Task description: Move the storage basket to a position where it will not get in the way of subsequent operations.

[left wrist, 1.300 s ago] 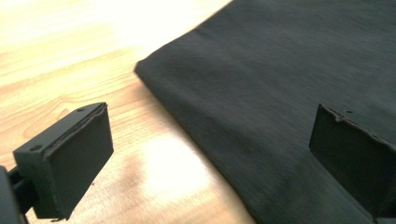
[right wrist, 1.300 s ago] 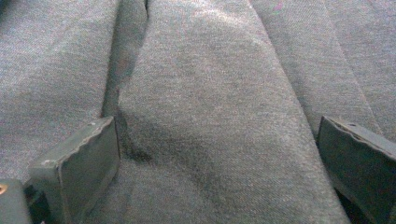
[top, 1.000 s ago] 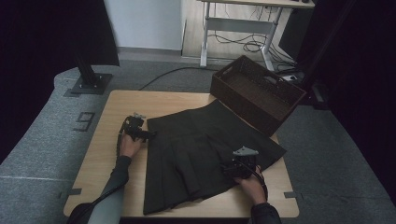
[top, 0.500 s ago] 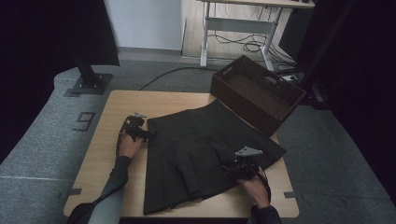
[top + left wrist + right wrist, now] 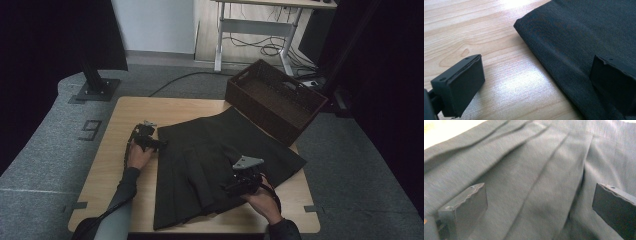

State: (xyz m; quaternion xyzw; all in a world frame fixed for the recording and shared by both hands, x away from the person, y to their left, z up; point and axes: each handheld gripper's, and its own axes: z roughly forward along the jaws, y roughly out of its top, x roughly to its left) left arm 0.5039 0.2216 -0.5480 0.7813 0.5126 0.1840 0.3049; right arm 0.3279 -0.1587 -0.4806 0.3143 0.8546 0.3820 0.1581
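My right hand-held gripper [image 5: 234,188] has lifted off the black pleated skirt [image 5: 220,160] since a second ago, its jaws just reopened and now released, nothing between them. It hovers over the pleats near the skirt's lower right part. The skirt lies spread flat on the wooden table [image 5: 115,165], its far corner touching a brown wicker basket [image 5: 274,99]. My left hand-held gripper [image 5: 159,145] rests unclenched at the skirt's left corner, one jaw over fabric, one over bare wood.

floor: grey carpet [image 5: 45,150] | wall: white [image 5: 155,25] | desk [image 5: 260,22]: stood behind, cables [image 5: 265,50] beneath | surroundings: dark
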